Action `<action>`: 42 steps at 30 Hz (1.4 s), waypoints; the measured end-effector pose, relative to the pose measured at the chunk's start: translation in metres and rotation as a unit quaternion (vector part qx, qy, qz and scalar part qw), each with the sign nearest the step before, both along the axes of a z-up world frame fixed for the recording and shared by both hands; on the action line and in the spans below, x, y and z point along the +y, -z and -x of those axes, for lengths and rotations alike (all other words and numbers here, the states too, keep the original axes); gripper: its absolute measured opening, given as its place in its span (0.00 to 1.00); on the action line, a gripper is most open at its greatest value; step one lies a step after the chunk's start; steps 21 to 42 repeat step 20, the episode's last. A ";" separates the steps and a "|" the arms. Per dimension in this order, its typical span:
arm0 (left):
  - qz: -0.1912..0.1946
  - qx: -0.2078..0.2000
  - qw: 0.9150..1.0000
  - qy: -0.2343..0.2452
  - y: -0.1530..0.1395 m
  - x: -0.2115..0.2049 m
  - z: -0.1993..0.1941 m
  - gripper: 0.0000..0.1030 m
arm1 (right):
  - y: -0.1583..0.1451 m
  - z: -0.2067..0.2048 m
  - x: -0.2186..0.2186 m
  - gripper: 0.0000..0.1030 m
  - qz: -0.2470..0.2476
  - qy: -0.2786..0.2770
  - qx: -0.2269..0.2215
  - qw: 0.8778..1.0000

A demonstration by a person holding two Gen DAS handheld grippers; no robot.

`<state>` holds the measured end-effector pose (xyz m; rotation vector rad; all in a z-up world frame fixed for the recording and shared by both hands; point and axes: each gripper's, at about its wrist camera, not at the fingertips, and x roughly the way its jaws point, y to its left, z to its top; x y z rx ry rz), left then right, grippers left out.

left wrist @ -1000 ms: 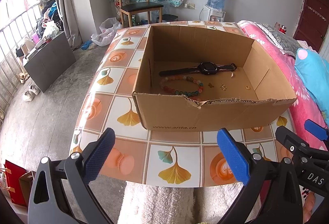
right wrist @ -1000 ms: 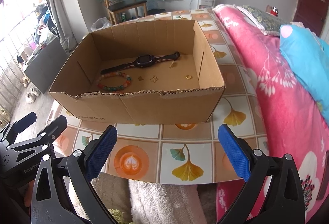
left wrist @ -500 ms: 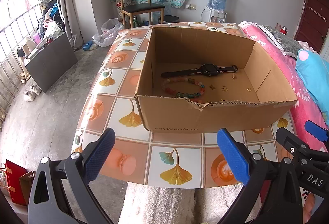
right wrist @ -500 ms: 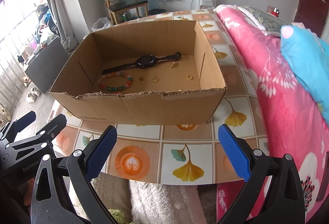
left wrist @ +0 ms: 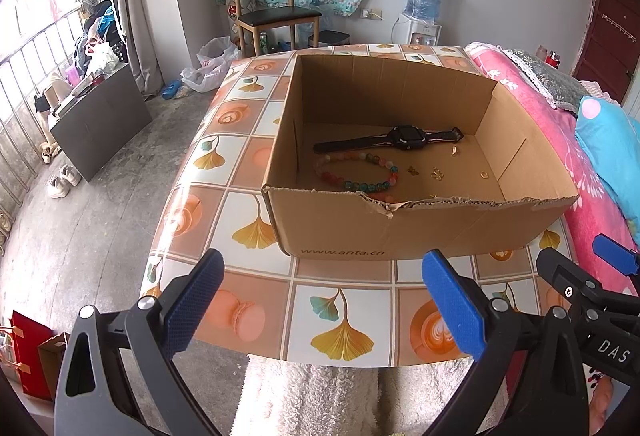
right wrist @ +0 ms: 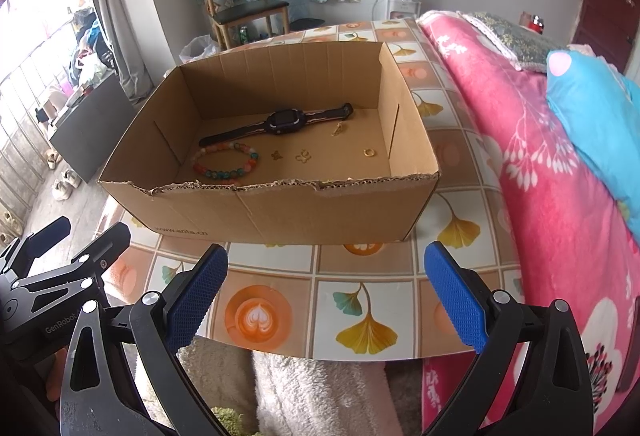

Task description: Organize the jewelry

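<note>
Both tools hang over the near edge of the bench (left wrist: 256,320), neither touching anything. The left tool (left wrist: 324,300) has its blue-padded fingers (left wrist: 192,300) spread wide, with nothing between them. The right tool (right wrist: 326,300) is spread just as wide and equally empty, and it sits just to the right of the left one, whose black frame shows at the lower left of the right wrist view.

Straight ahead of both tools, a little beyond the fingertips, stands an open cardboard box (left wrist: 400,232) on the tiled, leaf-patterned bench top. Its torn front wall faces the tools. All the jewelry lies on the box floor. A black watch (left wrist: 404,137) stretches across the far part, strap laid out flat. Nearer the tools and to the left lies a bracelet of coloured beads (left wrist: 356,171), partly hidden behind the front wall in the left wrist view. To the right of the bracelet sit several small gold pieces: a butterfly-shaped one (right wrist: 276,155), an openwork charm (right wrist: 303,156), a small ring (right wrist: 369,152) close to the right wall, and a slim pendant (right wrist: 338,128) just beside the watch strap's right end.

To the right of the right tool, a pink floral bed cover (right wrist: 540,171) runs alongside the bench.
</note>
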<state>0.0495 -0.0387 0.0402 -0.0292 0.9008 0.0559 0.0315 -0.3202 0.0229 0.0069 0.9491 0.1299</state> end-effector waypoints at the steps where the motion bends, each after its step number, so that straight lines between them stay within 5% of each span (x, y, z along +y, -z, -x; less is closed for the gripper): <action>1: 0.000 0.000 1.000 0.000 0.000 0.000 0.000 0.95 | 0.000 0.000 0.001 0.92 -0.001 0.000 0.000 1.000; 42: 0.004 0.005 1.000 -0.010 -0.003 0.002 -0.001 0.95 | 0.001 -0.001 0.001 0.92 -0.001 0.000 0.002 1.000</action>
